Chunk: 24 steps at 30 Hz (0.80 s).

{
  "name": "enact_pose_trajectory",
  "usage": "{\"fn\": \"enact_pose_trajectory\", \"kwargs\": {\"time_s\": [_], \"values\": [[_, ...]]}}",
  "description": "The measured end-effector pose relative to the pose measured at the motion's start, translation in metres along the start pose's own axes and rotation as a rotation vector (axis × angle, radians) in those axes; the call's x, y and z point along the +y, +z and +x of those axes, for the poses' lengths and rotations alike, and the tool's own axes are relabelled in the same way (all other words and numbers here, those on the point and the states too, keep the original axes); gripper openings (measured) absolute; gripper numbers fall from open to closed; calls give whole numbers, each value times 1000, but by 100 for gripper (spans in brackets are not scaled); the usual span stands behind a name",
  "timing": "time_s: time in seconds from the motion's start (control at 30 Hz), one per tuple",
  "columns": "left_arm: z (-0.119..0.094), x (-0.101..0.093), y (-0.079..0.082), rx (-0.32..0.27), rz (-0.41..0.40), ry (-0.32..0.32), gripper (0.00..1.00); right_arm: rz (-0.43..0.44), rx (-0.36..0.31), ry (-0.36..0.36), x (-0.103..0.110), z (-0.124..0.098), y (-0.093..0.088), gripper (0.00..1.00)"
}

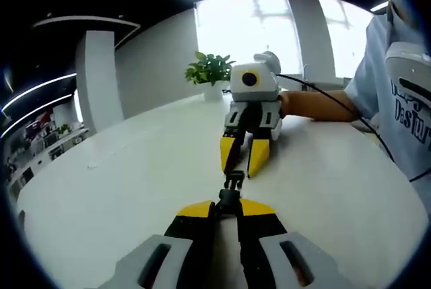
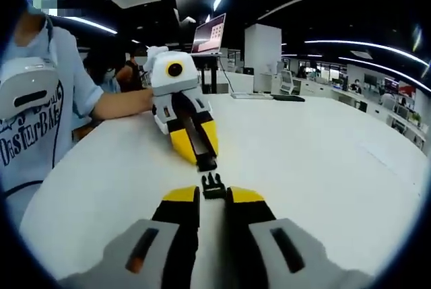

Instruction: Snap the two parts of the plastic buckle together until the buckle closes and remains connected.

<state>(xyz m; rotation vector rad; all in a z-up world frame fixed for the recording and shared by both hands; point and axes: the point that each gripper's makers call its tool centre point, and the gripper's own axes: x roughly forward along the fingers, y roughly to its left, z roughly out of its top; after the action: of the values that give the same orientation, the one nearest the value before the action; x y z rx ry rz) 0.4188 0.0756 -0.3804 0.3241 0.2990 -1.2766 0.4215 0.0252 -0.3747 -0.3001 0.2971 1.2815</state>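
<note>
Right gripper view: buckle socket half-hidden

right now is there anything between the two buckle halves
No. In the right gripper view a short bare stretch of white table separates the pronged buckle half from the socket half.

Right claw, jaws closed on the pronged buckle half, faces the left claw, which grips the socket half. A narrow gap separates the halves above the white table.
</note>
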Motion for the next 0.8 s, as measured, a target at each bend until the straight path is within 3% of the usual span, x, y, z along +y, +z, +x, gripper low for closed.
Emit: {"fn": "enact_pose_trajectory", "kwargs": {"time_s": [0.8], "values": [[-2,-7,0,-13,-23,-59,11,-72,-3,15,8,2,3,13]]}}
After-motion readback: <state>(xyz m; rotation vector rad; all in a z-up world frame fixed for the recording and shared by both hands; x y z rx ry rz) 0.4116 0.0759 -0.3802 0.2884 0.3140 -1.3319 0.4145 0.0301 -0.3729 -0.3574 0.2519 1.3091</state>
